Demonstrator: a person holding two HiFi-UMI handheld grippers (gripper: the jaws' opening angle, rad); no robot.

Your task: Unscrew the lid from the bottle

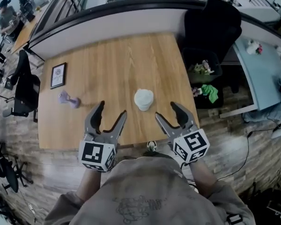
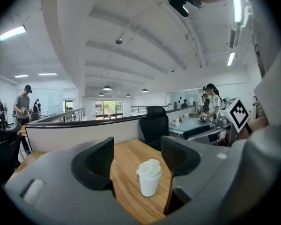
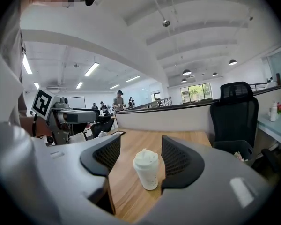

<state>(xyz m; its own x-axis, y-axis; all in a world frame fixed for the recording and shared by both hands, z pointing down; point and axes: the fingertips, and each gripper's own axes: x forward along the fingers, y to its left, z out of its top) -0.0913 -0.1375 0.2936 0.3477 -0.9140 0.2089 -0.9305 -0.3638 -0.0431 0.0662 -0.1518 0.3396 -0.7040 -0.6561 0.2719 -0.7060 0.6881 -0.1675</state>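
Note:
A small white bottle (image 1: 144, 99) with a white domed lid stands upright on the wooden table (image 1: 112, 55), near its front edge. My left gripper (image 1: 112, 109) hovers open just left of the bottle and nearer to me, with nothing between its jaws. On the other side, my right gripper (image 1: 166, 110) is also open and empty. In the left gripper view the bottle (image 2: 149, 177) stands ahead, framed by the spread jaws of the left gripper (image 2: 136, 161) and apart from them. The right gripper view shows the bottle (image 3: 146, 169) the same way, ahead of the right gripper (image 3: 139, 157).
A purple dumbbell (image 1: 69, 100) and a framed picture (image 1: 58, 75) lie on the table's left part. A black bin with rubbish (image 1: 202, 69) and a black chair (image 1: 213, 22) stand off the right edge. An office chair (image 1: 25, 90) is at the left.

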